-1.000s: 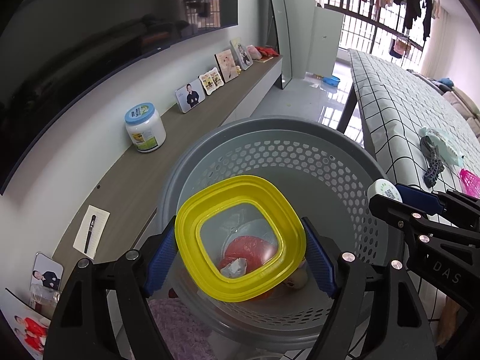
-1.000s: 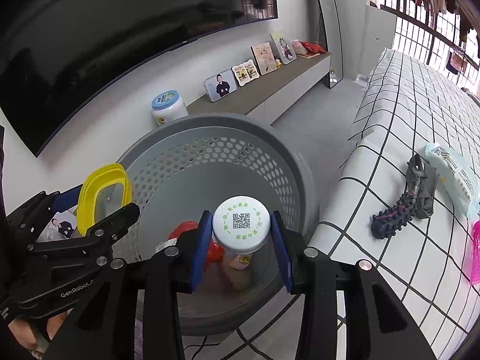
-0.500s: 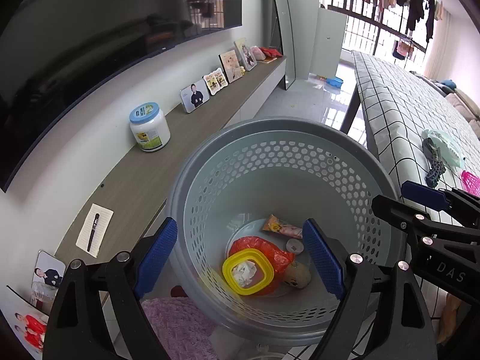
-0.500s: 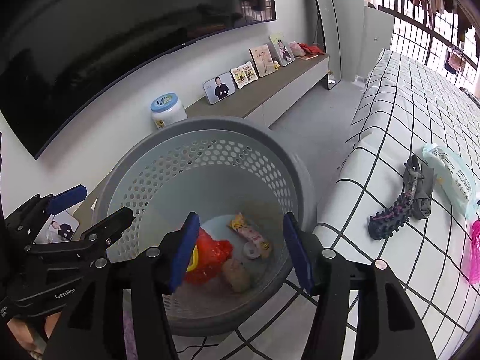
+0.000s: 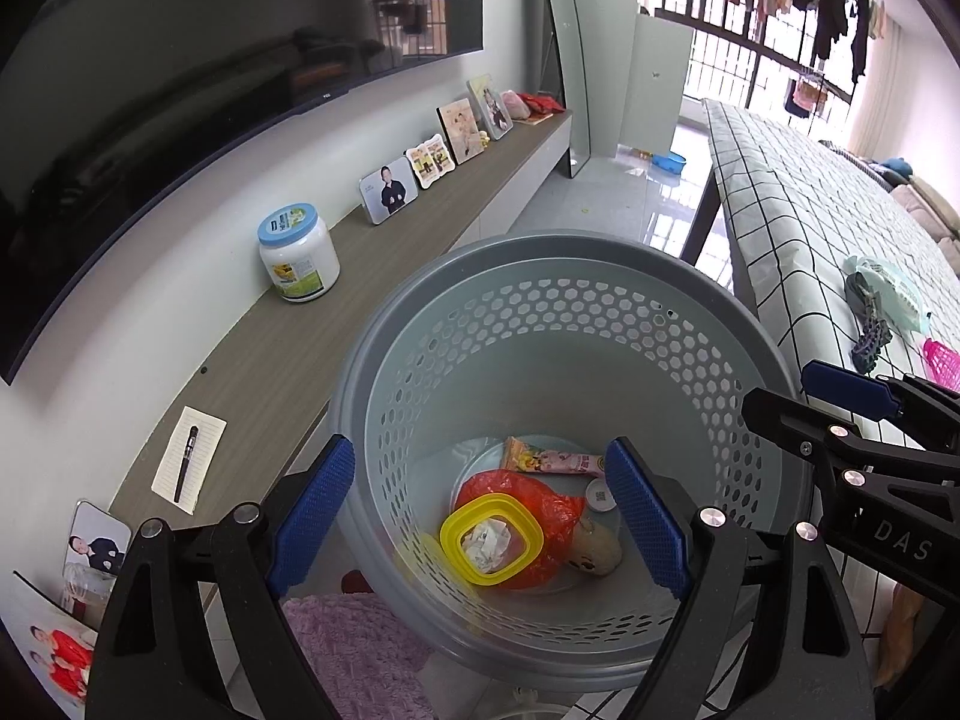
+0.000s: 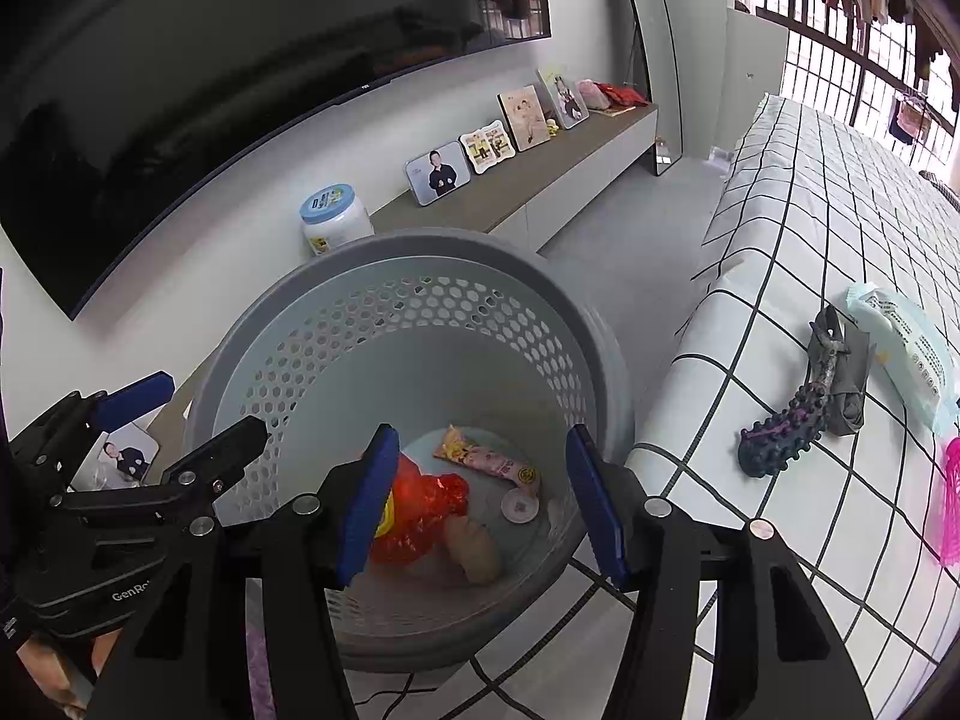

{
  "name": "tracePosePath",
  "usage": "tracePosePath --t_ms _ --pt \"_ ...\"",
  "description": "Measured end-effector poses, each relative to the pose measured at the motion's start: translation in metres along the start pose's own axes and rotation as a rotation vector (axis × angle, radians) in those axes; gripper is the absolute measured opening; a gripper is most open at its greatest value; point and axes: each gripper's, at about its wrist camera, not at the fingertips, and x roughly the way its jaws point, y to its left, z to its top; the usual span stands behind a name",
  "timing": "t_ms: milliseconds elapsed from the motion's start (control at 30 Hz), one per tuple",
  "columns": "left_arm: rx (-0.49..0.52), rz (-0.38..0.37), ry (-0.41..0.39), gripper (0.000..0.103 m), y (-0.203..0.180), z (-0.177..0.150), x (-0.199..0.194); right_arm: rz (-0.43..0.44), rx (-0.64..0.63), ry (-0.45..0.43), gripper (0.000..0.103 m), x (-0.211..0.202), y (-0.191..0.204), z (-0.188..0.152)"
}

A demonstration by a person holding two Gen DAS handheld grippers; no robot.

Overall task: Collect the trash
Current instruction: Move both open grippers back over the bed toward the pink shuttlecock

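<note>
A grey perforated waste basket (image 5: pixel 570 252) (image 6: pixel 420 240) stands on the floor below both grippers. Inside lie a yellow-rimmed plastic container (image 5: pixel 491 546) on a red plastic bag (image 5: pixel 540 504) (image 6: pixel 420 510), a pink snack wrapper (image 5: pixel 558 461) (image 6: pixel 486 459), a small bottle (image 5: pixel 594 549) (image 6: pixel 474 546) and its white cap (image 5: pixel 599 493) (image 6: pixel 519 504). My left gripper (image 5: pixel 480 522) is open and empty above the basket; in the right wrist view it (image 6: pixel 180 414) is at the left. My right gripper (image 6: pixel 480 504) is open and empty above the basket; the left wrist view shows it (image 5: pixel 810 393) at the right.
A table with a checked cloth (image 6: pixel 810 276) stands to the right, holding a dark brush (image 6: pixel 792 414), a wipes pack (image 6: pixel 906 348) and a pink item (image 6: pixel 948 498). A low shelf (image 5: pixel 288 360) along the wall holds a jar (image 5: pixel 297 252) and photo frames (image 5: pixel 389 189).
Both grippers opened. The yellow-rimmed container dropped from the left one and the bottle with its cap from the right one; all now lie in the basket.
</note>
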Motion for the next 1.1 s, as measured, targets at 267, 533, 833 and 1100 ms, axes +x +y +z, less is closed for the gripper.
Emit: tracePosePath --t_ms 267,533,833,1100 --pt "0.0 0.0 0.001 0.084 0.0 0.001 0.0 0.0 0.0 0.002 0.056 0.0 0.0 -0.001" --pt "0.002 0.002 0.0 0.084 0.001 0.0 0.0 -0.001 0.0 0.003 0.057 0.0 0.0 0.0" --pt "-0.008 0.002 -0.001 0.086 0.0 -0.002 -0.004 0.009 0.026 0.001 0.057 -0.001 -0.006 -0.003" --pt "-0.012 -0.003 -0.015 0.088 0.001 0.004 -0.016 0.021 0.072 0.002 0.057 -0.011 -0.018 -0.003"
